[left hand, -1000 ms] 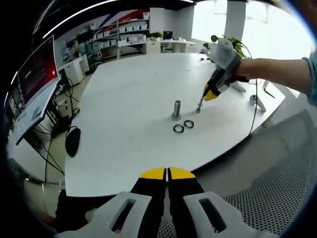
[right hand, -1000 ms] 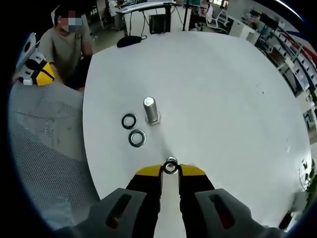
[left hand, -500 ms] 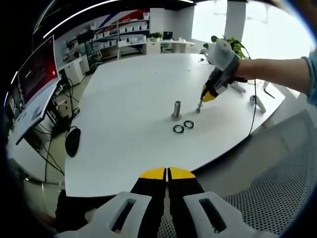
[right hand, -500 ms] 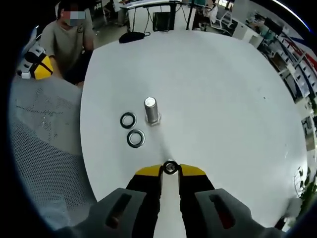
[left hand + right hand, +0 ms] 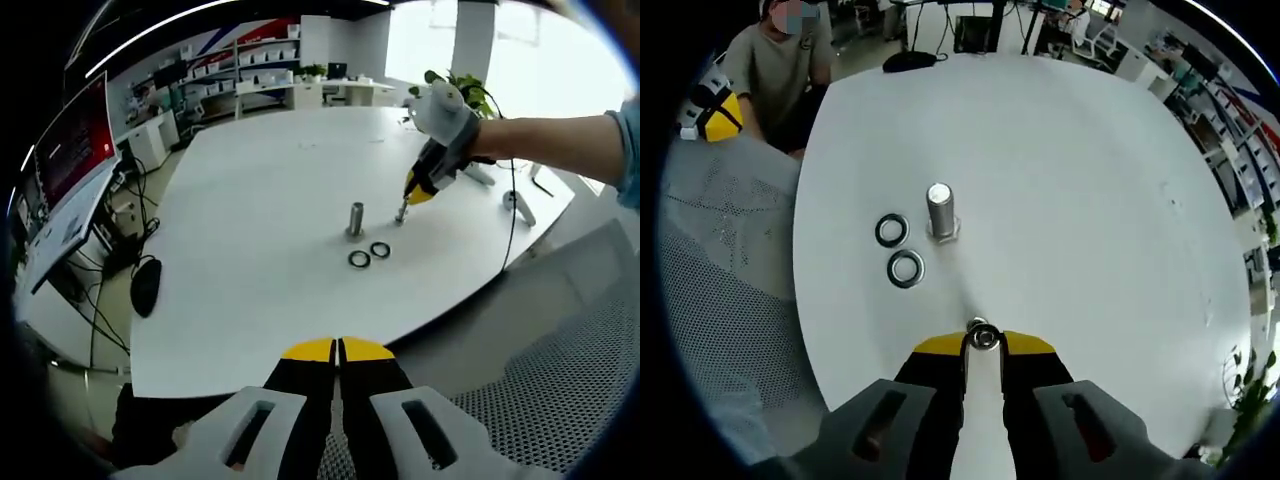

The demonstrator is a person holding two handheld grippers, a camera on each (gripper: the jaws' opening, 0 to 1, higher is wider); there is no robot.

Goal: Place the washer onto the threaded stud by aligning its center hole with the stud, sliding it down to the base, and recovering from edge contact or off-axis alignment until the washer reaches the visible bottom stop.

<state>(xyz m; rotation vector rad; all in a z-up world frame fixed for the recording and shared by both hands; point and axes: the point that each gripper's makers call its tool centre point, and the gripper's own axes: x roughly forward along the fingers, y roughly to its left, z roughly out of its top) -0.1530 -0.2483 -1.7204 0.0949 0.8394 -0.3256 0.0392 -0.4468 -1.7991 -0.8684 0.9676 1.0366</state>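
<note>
Between the right gripper [image 5: 983, 345] fingertips sits the washer [image 5: 983, 336], pinched. Straight ahead of them, slightly left, the threaded stud [image 5: 940, 208] stands upright on the table [image 5: 1090, 180]. The left gripper [image 5: 338, 351], clenched empty, hangs well back.

Bare table [image 5: 1070, 180] all around the stud [image 5: 940, 210], two loose washers [image 5: 899, 250] just beside, seemingly apart
</note>
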